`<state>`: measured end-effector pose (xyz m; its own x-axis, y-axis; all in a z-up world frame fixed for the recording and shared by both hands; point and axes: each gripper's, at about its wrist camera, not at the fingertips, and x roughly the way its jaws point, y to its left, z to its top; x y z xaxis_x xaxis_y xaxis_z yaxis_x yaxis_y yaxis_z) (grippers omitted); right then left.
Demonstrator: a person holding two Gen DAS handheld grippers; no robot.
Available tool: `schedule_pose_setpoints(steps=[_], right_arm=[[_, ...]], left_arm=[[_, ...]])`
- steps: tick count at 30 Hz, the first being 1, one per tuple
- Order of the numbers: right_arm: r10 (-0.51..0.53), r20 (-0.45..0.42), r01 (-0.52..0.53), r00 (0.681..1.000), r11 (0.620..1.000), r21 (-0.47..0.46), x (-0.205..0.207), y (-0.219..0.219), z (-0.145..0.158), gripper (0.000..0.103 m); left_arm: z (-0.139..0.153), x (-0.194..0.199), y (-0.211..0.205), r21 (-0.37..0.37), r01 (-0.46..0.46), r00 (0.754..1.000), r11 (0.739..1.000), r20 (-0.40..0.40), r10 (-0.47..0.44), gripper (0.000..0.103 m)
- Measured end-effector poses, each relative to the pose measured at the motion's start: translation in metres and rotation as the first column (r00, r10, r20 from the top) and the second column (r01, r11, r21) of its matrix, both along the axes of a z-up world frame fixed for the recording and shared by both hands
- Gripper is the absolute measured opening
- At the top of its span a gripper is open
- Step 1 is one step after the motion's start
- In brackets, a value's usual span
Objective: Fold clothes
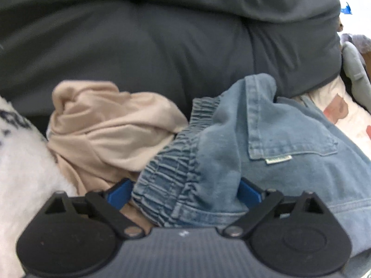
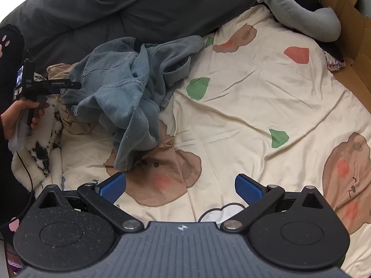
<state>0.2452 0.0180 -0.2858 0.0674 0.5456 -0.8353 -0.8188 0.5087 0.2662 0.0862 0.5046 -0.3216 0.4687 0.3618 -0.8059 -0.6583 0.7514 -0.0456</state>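
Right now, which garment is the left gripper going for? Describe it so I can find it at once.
On the cream bedsheet printed with bears, a heap of clothes lies against the dark grey duvet. The left gripper is open, its jaws either side of the blue denim trousers. Their gathered elastic waistband and stitched back pocket set them apart from the plain beige garment beside them.

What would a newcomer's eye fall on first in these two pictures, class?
Probably the crumpled blue denim garment, heaped at the left of the cream cartoon-print bedsheet. In the left wrist view its elastic waistband sits between the wide-open left tongs, with a beige garment bunched beside it. The right tongs hang open over bare sheet.
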Motion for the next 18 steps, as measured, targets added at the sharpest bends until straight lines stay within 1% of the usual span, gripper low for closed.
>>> schedule_pose_setpoints(steps=[2, 3, 4, 5, 7, 9, 15, 18], right_arm=[[0.004, 0.0, -0.004, 1.0, 1.0, -0.002, 0.0, -0.001, 0.0, 0.103], [0.004, 0.001, -0.004, 1.0, 1.0, -0.002, 0.0, -0.002, 0.0, 0.103], [0.002, 0.001, -0.002, 1.0, 1.0, -0.002, 0.001, -0.002, 0.0, 0.103], [-0.002, 0.0, 0.002, 1.0, 1.0, -0.002, 0.002, -0.003, -0.001, 0.103], [-0.009, -0.002, 0.009, 1.0, 1.0, 0.0, 0.004, -0.004, -0.001, 0.103], [-0.012, -0.002, 0.012, 1.0, 1.0, 0.002, 0.004, -0.004, 0.0, 0.103], [-0.013, -0.001, 0.013, 1.0, 1.0, 0.009, 0.004, -0.007, 0.001, 0.103], [-0.026, 0.0, 0.026, 1.0, 1.0, 0.011, 0.007, -0.01, 0.003, 0.103]], left_arm=[[0.002, -0.002, -0.004, -0.003, 0.009, 1.0, 1.0, 0.005, -0.009, 0.092], [0.003, -0.003, -0.006, -0.004, 0.013, 1.0, 1.0, 0.008, -0.013, 0.086], [0.004, -0.004, -0.008, -0.006, 0.017, 1.0, 1.0, 0.011, -0.017, 0.078], [0.004, -0.004, -0.011, -0.008, 0.023, 1.0, 1.0, 0.014, -0.023, 0.074], [0.006, -0.004, -0.016, -0.024, 0.045, 0.999, 0.999, 0.018, -0.044, 0.061], [0.01, -0.005, -0.022, -0.025, 0.069, 0.997, 0.997, 0.027, -0.068, 0.056], [0.027, -0.005, -0.054, -0.002, 0.169, 0.983, 0.986, 0.07, -0.169, 0.05], [0.035, 0.008, -0.069, -0.003, 0.201, 0.974, 0.98, 0.104, -0.2, 0.047]])
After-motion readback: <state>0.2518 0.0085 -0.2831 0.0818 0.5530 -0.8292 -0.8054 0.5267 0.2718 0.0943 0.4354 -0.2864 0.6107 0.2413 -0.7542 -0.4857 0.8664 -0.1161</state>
